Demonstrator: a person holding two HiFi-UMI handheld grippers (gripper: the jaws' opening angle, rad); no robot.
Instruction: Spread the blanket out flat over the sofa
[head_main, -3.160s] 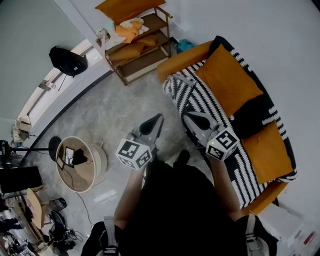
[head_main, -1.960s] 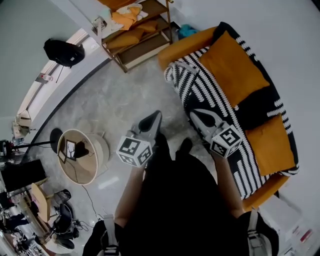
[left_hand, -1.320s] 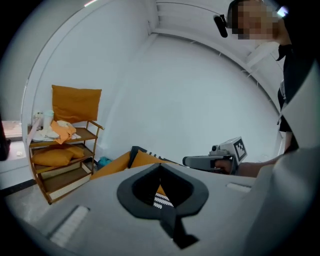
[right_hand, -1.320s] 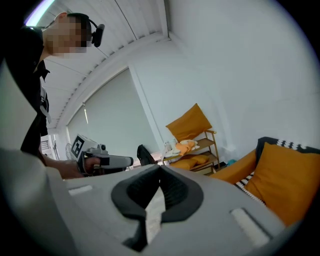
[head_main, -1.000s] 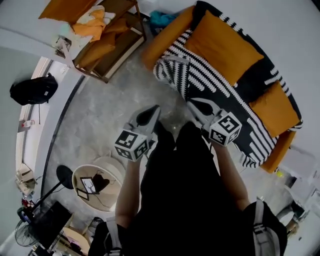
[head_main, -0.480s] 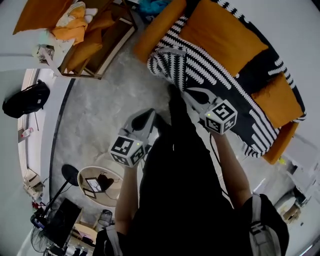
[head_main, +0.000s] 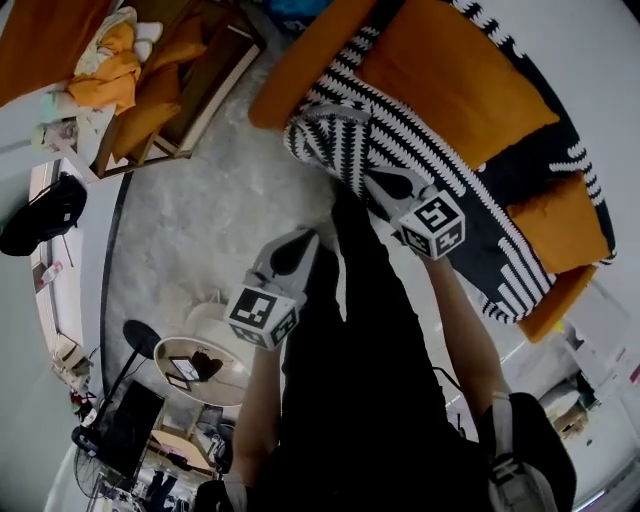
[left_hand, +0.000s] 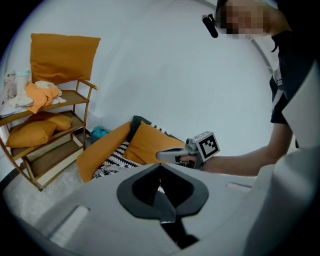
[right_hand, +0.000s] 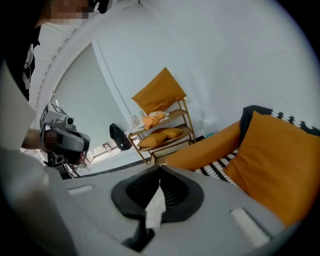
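Black-and-white blanket (head_main: 390, 135) over orange sofa (head_main: 300, 65), left tongs (head_main: 310, 238) and right tongs (head_main: 372, 180) closed

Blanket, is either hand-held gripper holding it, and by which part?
Nothing held: left hand-held gripper and right hand-held gripper are shut, empty; blanket lies on sofa.

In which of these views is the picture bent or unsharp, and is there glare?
Head view: strong fisheye bend, the sofa curves like an arc; evenly lit, no glare. Left gripper view: the left gripper close to the lens is soft, the right gripper beyond it sharp. Right gripper view: dark round edge, the shelf sharp.
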